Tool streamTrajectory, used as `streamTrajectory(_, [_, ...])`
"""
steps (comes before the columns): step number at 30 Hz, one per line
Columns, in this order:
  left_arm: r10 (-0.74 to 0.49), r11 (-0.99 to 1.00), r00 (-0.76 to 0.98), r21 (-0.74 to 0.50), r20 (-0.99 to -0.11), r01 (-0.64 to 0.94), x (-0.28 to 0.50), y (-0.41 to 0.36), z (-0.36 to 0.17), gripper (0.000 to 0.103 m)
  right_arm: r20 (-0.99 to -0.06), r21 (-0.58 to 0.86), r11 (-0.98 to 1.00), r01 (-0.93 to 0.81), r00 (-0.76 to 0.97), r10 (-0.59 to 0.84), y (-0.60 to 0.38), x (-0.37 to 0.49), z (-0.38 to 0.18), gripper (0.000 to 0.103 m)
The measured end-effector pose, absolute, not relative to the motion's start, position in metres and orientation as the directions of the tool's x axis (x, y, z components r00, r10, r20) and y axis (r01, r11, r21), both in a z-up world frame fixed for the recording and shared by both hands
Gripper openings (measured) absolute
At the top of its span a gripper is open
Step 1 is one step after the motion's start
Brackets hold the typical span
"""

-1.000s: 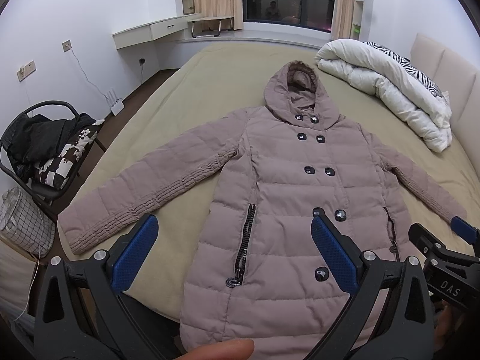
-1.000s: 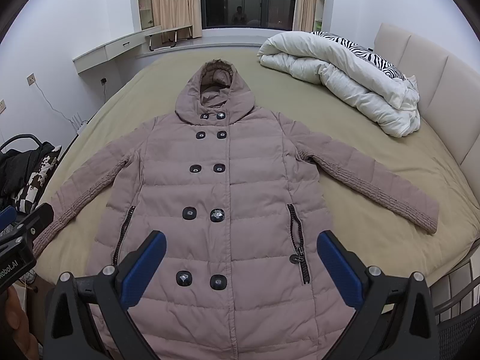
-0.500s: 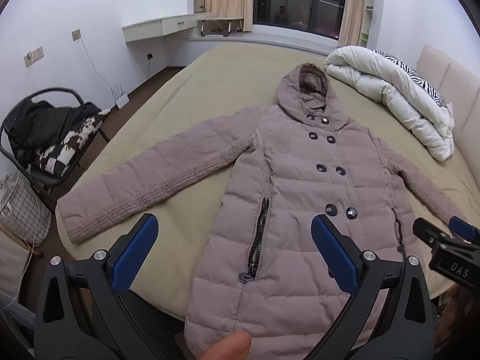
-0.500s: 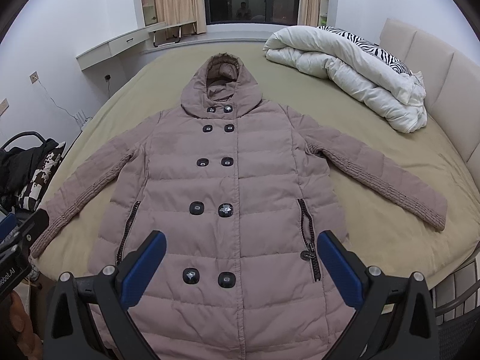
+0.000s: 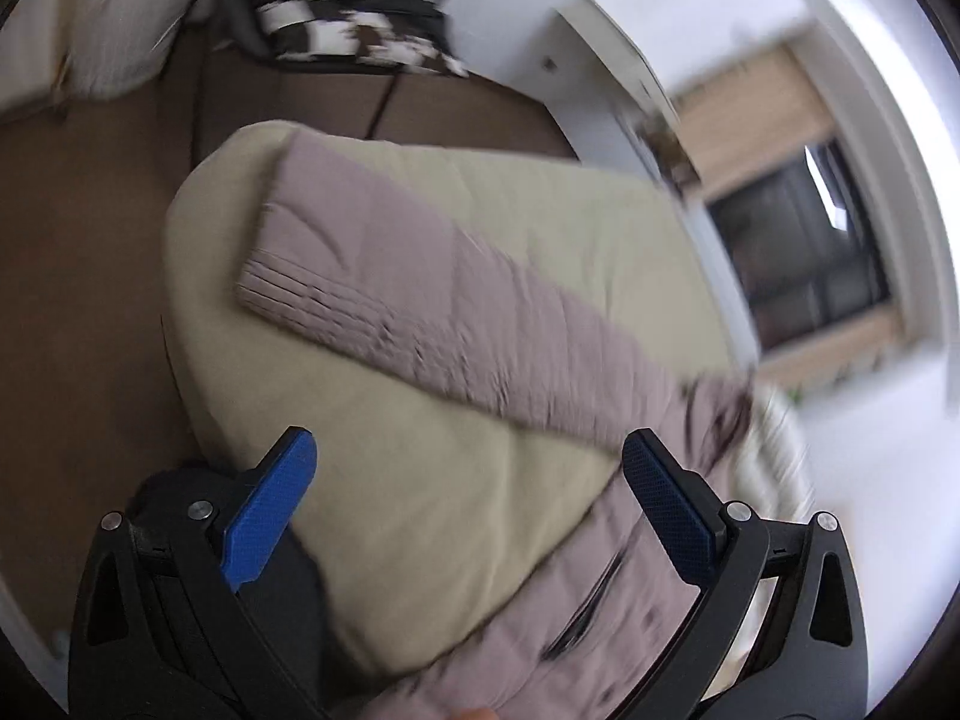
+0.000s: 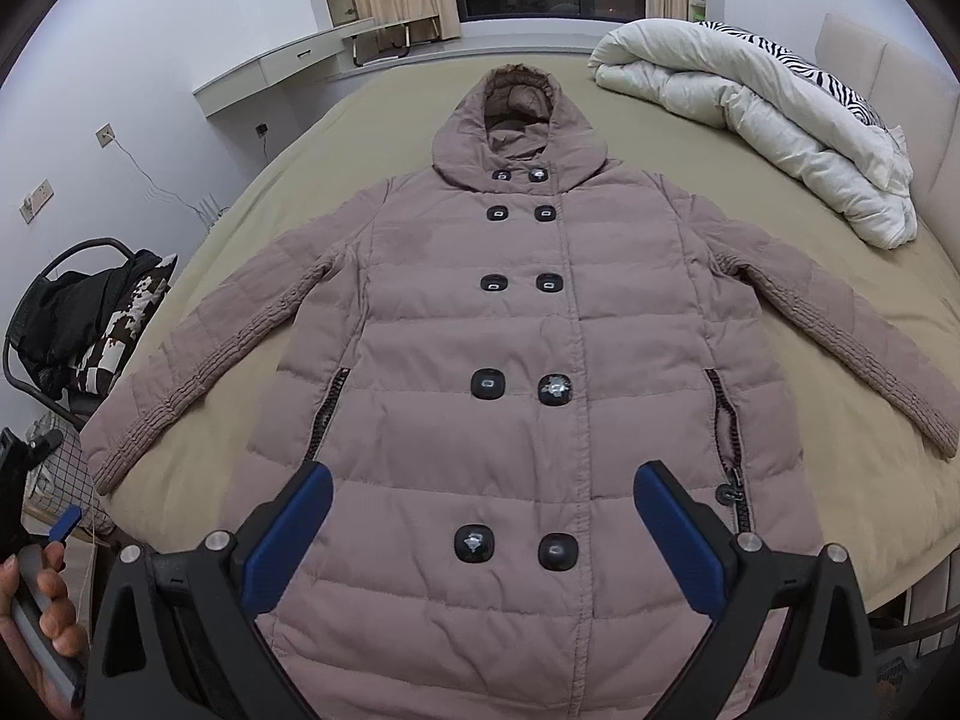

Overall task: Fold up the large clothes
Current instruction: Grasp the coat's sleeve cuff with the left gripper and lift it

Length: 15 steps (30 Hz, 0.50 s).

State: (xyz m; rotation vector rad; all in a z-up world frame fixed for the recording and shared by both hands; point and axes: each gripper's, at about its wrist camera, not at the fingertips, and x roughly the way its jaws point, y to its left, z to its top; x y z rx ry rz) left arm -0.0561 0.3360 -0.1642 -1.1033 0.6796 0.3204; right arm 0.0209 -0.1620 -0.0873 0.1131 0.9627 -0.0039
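Note:
A long mauve hooded puffer coat (image 6: 528, 330) lies face up and spread flat on the bed, both sleeves out to the sides. My right gripper (image 6: 480, 534) hovers open above its lower front near the bottom buttons, nothing between the blue pads. The left wrist view is tilted and blurred: the coat's left sleeve (image 5: 420, 300) runs across the bed corner, its cuff up left. My left gripper (image 5: 468, 510) is open over bare sheet just short of the sleeve. In the right wrist view that left gripper (image 6: 36, 480) shows at the left edge, held by a hand.
The bed (image 6: 312, 162) has a beige sheet; a rolled white duvet with a zebra pattern (image 6: 780, 114) lies at its far right by the headboard. A chair piled with dark clothes (image 6: 78, 318) and a wire basket (image 6: 60, 480) stand on the floor to the left.
The left gripper has swung sharply left and rolled, now facing the coat's left sleeve and bed corner. The right gripper has moved slightly closer to the coat. Both stay open.

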Motion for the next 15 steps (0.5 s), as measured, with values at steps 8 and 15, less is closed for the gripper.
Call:
streamTrajectory(8, [-0.086, 0.084, 0.825, -0.829, -0.559, -0.553, -0.042, 0.375, -0.235, 0.103, -0.841, 0.075, 0.996, 0.057, 0.539, 0.032, -0.155, 0.029, -0.098, 0.103])
streamTrajectory(15, [-0.023, -0.016, 0.821, -0.82, -0.571, -0.572, -0.028, 0.394, -0.275, 0.096, -0.85, 0.059, 0.997, 0.053, 0.526, 0.023, -0.155, 0.033, -0.103, 0.103])
